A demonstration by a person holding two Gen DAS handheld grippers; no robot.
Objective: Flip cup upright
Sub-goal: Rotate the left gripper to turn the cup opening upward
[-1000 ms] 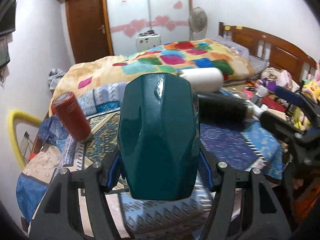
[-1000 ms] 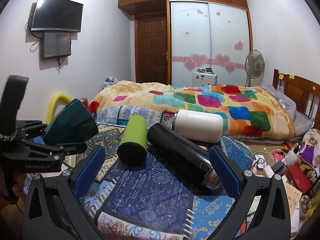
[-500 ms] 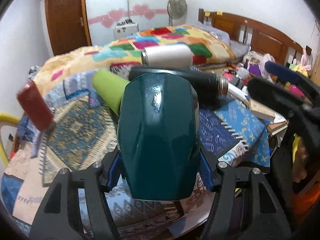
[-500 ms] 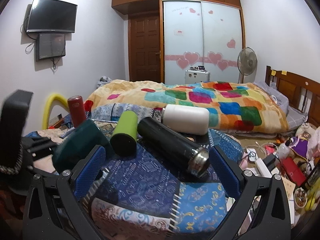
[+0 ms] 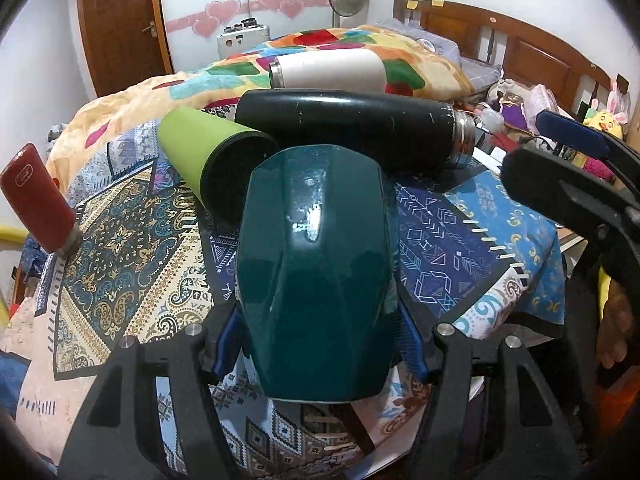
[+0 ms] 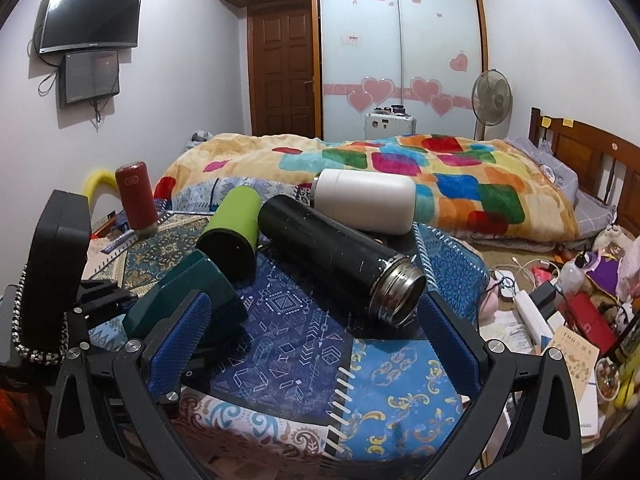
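Note:
My left gripper (image 5: 318,344) is shut on a dark teal faceted cup (image 5: 316,268), held just above the patterned cloth; the same cup shows at the left of the right wrist view (image 6: 188,300). A green cup (image 5: 208,156) lies on its side beyond it, open end toward me. A black flask (image 5: 352,128) and a white flask (image 5: 328,70) lie on their sides behind. A red flask (image 5: 38,200) stands upside down at the left. My right gripper (image 6: 312,348) is open and empty, near the black flask's steel mouth (image 6: 396,292).
The patterned cloth (image 6: 288,344) covers a small table whose front edge is near me. A bed with a colourful blanket (image 6: 400,168) lies behind. Clutter of books and toys (image 6: 576,320) sits on the right. My right gripper shows at the right of the left wrist view (image 5: 568,176).
My left gripper has carried the teal cup lower and closer to the table, near the green cup. My right gripper has moved slightly forward toward the black flask.

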